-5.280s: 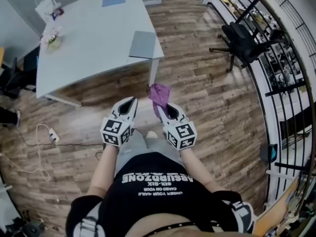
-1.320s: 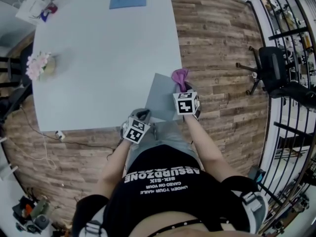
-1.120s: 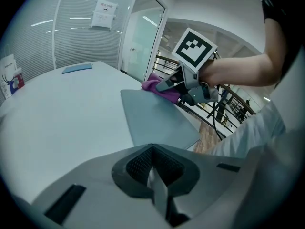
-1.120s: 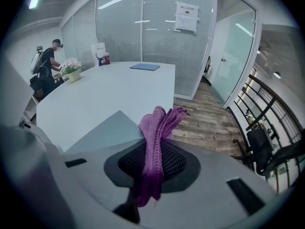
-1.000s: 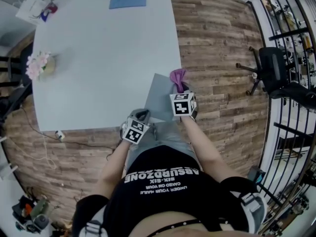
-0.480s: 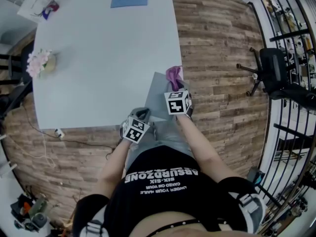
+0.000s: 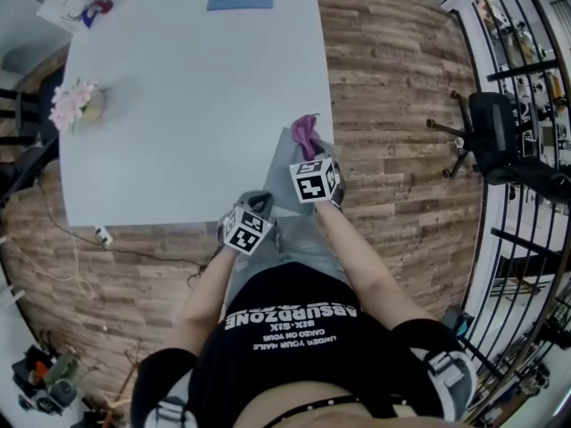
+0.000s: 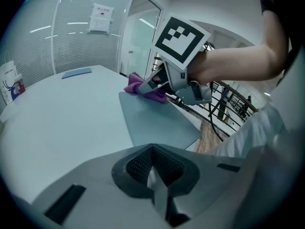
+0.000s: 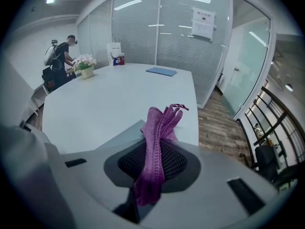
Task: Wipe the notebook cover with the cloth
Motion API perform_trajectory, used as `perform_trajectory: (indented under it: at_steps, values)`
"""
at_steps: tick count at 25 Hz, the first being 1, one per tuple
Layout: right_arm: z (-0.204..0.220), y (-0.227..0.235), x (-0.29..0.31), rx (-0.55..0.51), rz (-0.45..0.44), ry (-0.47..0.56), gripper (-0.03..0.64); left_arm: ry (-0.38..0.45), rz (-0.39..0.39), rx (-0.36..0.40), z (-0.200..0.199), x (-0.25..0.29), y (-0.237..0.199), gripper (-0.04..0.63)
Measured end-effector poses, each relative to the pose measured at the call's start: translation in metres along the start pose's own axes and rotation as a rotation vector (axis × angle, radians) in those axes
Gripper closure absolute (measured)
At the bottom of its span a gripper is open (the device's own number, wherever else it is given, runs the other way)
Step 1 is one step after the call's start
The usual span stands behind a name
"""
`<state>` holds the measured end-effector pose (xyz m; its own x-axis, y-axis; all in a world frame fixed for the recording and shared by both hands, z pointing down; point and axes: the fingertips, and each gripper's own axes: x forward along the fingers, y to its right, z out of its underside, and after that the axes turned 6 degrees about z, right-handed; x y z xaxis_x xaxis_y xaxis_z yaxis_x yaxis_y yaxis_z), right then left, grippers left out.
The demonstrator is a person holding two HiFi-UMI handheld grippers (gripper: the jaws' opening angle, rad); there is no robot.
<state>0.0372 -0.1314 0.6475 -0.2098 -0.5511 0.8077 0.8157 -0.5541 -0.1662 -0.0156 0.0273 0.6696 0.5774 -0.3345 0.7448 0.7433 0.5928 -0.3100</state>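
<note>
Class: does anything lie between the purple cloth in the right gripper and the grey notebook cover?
Nothing visible does. The right gripper holds the purple knitted cloth at the flat grey notebook's far end, and the cover is otherwise bare.

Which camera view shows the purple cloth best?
The right gripper view: the purple cloth fills the centre, pinched between the jaws. The head view shows it small, over the notebook; the left gripper view, a distant bundle.

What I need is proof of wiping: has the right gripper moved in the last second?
Yes. The right gripper with the purple cloth slid left, inward from the table edge.
</note>
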Motion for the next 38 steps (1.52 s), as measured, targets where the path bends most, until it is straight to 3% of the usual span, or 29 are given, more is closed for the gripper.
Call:
perform_trajectory:
  at_steps: [13,25,38]
  values:
    - [-0.018,-0.031,0.008,-0.086,-0.114,0.055,0.535,0.009,0.008,0.021,0.002,-0.002,0.000,0.580]
    - [-0.010,-0.059,-0.003,-0.217,-0.207,0.112,0.535,0.027,0.013,0.024,0.000,0.000,0.001,0.580]
    - [0.002,-0.084,-0.016,-0.176,-0.313,0.104,0.535,0.020,0.024,0.022,0.002,-0.002,-0.002,0.580]
